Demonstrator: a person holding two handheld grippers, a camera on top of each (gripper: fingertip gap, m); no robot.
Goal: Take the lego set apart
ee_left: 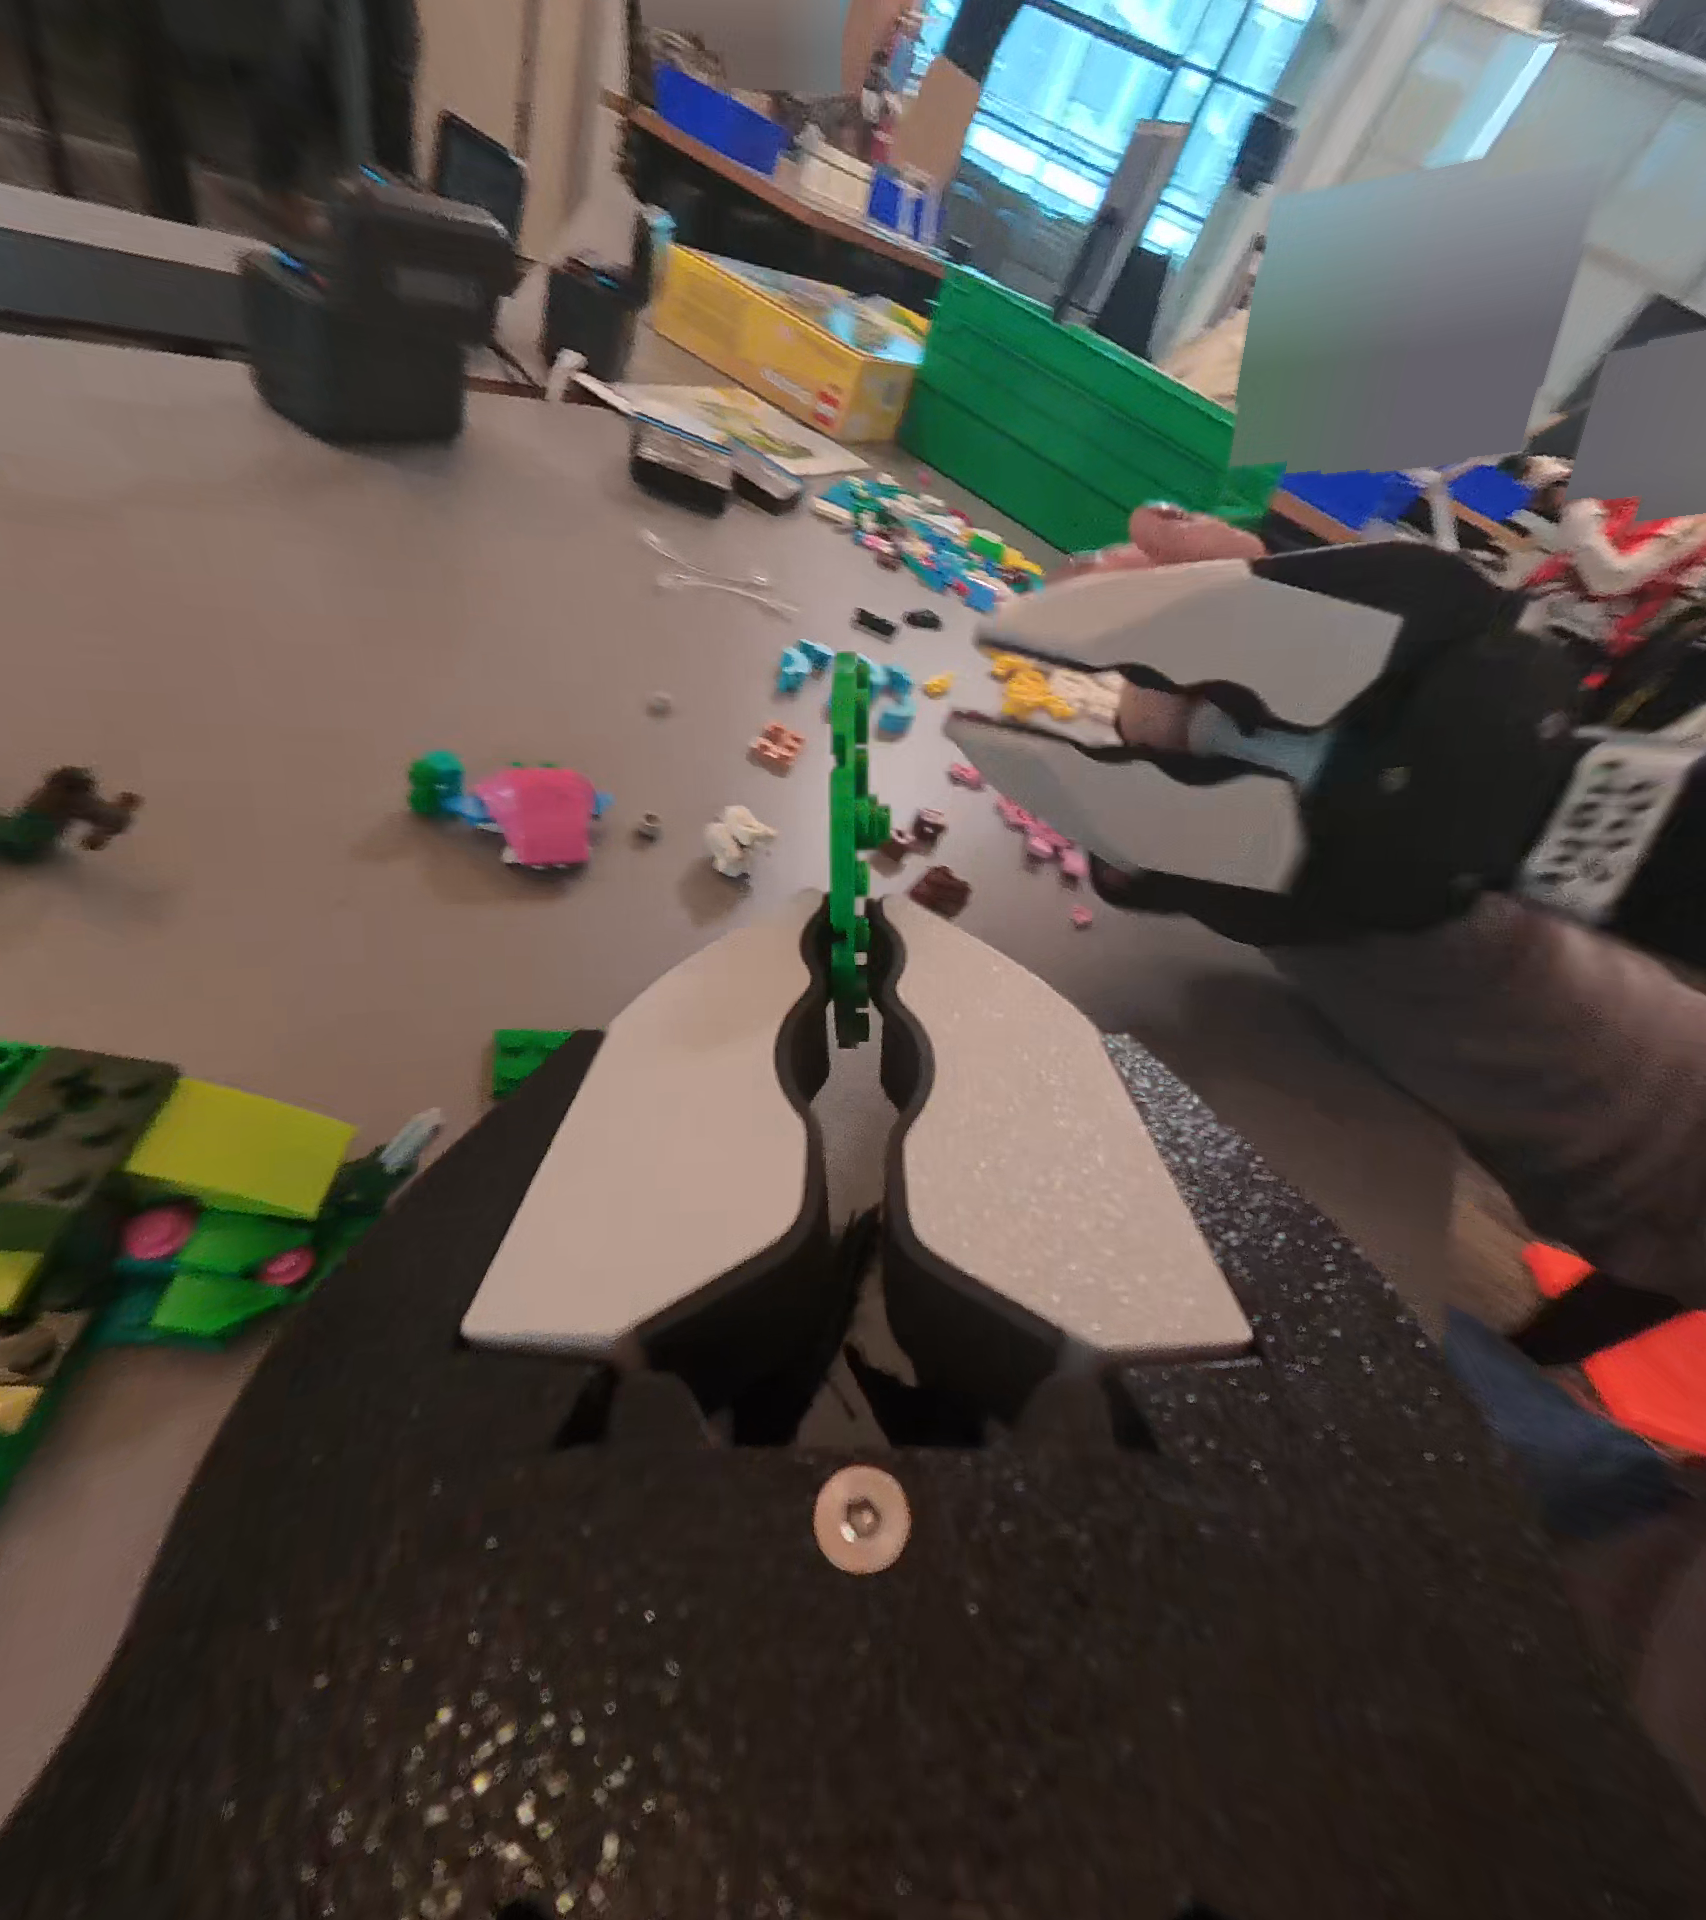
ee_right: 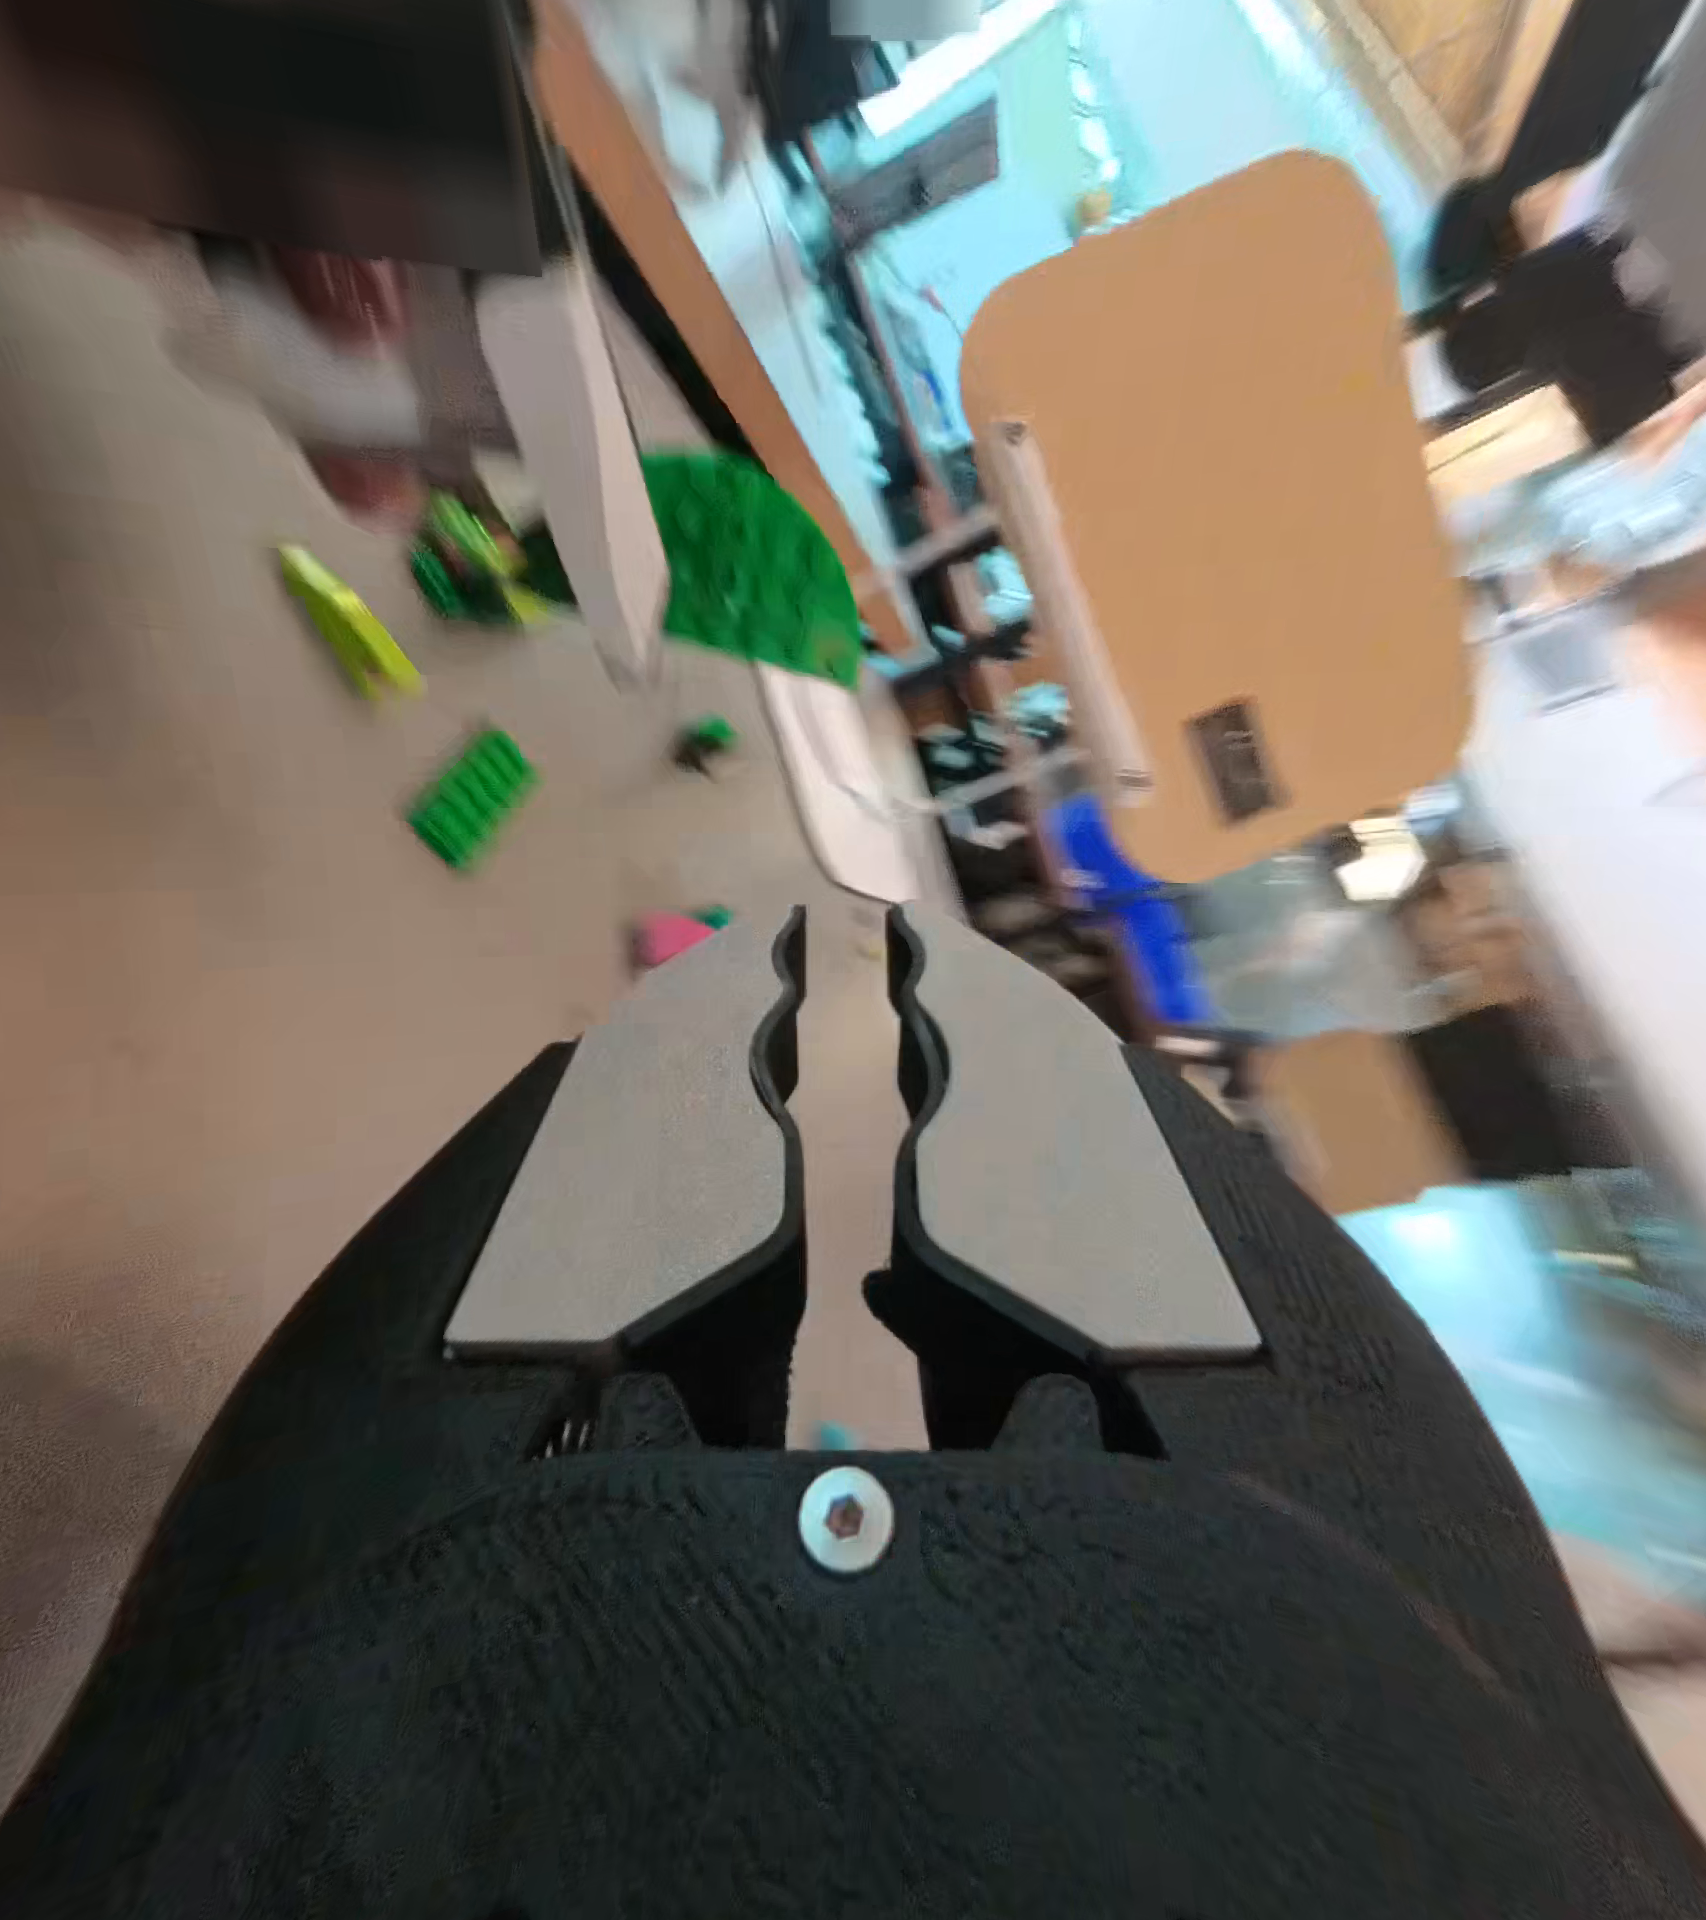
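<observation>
Between left tool (ee_left: 851, 914) fingertips: green plate (ee_left: 849, 790), edge-on, clamped.

Bright daylight from the windows (ee_left: 1119, 94) ahead of me washes them pale blue. My left view is fairly sharp at centre, smeared toward the bowed edges. My right view is heavily motion-blurred; only my own jaws stay crisp. Soft shadows lie on the bench (ee_left: 257, 644).
</observation>
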